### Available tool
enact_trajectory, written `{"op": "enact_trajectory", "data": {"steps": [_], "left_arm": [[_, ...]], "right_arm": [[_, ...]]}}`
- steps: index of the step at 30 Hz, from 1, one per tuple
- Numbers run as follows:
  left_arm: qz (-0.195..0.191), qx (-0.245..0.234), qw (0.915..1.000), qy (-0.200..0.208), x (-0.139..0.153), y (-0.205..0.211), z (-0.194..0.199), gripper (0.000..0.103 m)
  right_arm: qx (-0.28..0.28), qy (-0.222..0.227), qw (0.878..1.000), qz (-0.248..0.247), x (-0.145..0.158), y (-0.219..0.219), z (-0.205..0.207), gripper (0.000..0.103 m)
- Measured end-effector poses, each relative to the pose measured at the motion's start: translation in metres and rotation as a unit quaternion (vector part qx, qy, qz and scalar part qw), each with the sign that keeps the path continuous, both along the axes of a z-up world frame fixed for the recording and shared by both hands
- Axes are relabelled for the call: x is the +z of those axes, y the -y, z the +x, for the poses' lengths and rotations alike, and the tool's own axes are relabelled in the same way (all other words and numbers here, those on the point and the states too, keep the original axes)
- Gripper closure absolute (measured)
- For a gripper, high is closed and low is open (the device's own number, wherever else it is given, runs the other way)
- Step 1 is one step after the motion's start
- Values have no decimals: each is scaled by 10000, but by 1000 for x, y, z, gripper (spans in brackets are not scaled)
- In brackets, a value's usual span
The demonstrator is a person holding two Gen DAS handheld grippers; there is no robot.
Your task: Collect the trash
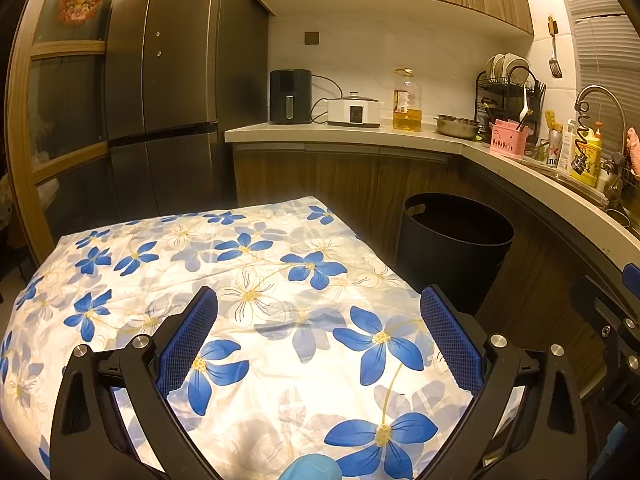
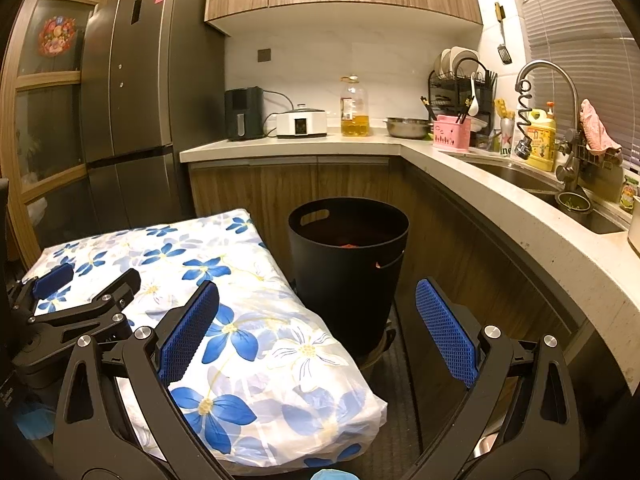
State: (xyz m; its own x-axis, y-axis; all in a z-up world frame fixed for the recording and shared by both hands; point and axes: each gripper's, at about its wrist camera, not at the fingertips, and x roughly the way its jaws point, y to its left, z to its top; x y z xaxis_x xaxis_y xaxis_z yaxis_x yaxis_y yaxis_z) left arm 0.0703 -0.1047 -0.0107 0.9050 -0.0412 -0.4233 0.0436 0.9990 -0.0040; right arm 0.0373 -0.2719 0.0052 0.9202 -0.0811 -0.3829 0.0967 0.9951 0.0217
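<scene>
A black round bin (image 2: pixel 348 264) with cut-out handles stands on the floor between the table and the cabinets, also in the left wrist view as the bin (image 1: pixel 456 248). Something red-orange (image 2: pixel 350 245) lies deep inside it. My right gripper (image 2: pixel 317 286) is open and empty, hovering before the bin and over the table's right edge. My left gripper (image 1: pixel 318 294) is open and empty above the table's blue-flowered cloth (image 1: pixel 256 280). The left gripper (image 2: pixel 90 276) appears at the left of the right wrist view. No loose trash shows on the cloth.
An L-shaped counter (image 2: pixel 500 208) runs along the back and right, with an air fryer (image 2: pixel 244 114), a cooker, an oil bottle (image 2: pixel 354 108), a steel bowl, a dish rack and a sink (image 2: pixel 520 176). A tall fridge (image 2: pixel 140 100) stands at back left. A narrow floor strip (image 2: pixel 400 360) separates table and cabinets.
</scene>
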Motion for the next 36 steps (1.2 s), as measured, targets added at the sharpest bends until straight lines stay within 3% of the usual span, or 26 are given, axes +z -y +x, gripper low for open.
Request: {"op": "enact_trajectory", "data": {"steps": [36], "left_arm": [[5, -45, 10000, 32, 2, 5, -3, 6]], "right_arm": [[-2, -5, 10000, 46, -2, 1, 2, 5]]}}
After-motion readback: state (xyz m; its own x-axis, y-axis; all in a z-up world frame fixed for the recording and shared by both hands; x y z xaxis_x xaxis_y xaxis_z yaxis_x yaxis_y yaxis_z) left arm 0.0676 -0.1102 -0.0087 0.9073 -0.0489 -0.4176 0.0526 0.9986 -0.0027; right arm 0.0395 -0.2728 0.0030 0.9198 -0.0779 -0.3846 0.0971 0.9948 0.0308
